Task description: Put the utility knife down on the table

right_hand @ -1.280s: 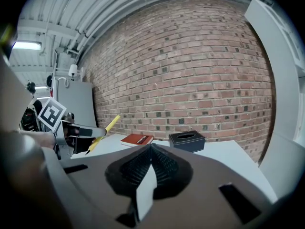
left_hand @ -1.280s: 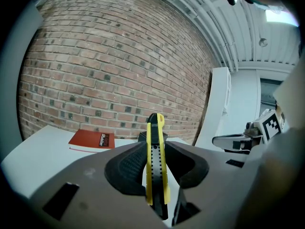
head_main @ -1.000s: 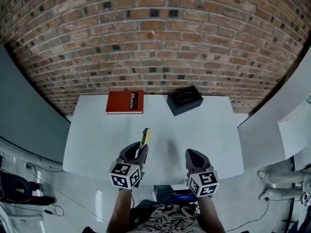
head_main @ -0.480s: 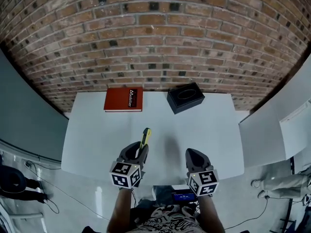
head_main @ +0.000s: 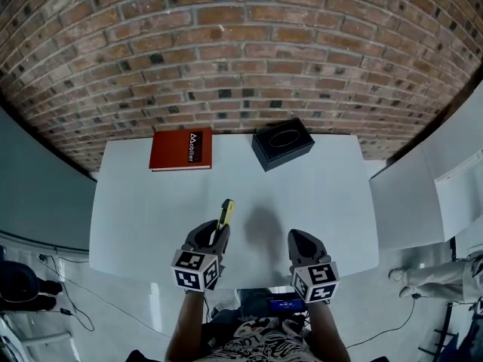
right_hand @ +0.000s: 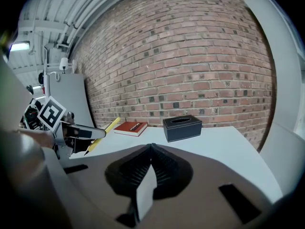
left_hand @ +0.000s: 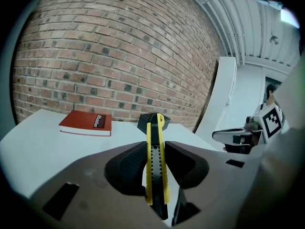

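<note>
Lower centre: left gripper [head_main: 215, 237] stays clamped on utility knife [head_main: 225, 212]; right gripper [head_main: 300, 242] closed, empty. Book [head_main: 180, 149] & box [head_main: 283, 143] drift up-frame vs 1 s ago; knife not yet on table [head_main: 143, 210].

Lab-like room: brick wall [head_main: 241, 51], white table [head_main: 143, 202], grey partitions [head_main: 38, 187]

Book [head_main: 180, 149] back-left on table [head_main: 317, 194], box [head_main: 283, 143] rt of it, wall [head_main: 241, 51] behind
</note>
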{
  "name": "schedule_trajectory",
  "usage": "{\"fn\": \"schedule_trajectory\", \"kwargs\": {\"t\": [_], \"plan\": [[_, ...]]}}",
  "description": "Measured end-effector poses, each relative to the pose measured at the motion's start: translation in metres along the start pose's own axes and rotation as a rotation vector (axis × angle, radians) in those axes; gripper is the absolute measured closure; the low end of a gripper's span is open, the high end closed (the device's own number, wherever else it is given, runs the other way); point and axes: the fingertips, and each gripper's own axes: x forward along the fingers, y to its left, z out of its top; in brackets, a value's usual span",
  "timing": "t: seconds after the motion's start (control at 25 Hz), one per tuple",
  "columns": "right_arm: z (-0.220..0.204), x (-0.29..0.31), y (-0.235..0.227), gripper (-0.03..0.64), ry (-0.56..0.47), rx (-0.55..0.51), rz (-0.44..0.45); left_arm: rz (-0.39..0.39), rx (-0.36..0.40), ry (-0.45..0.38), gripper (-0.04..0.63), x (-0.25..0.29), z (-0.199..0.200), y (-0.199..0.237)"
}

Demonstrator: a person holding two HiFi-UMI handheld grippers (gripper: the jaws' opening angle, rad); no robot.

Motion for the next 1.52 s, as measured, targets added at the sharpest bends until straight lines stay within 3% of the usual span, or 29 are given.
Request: {"fn": "schedule_trajectory", "kwargs": {"t": [0.8,1.52], "plan": [[-0.034,0.052,-0.022,0.617,0.135,0.016,0.021,0.024,-0.025,0.151,0.472,0.044,-0.05,0.028],[-0.074,0.069,-0.039,0.617,0.223,0.068,0.009,0.009,0.055,0.306,0.472,0.081,-0.103,0.028]]}}
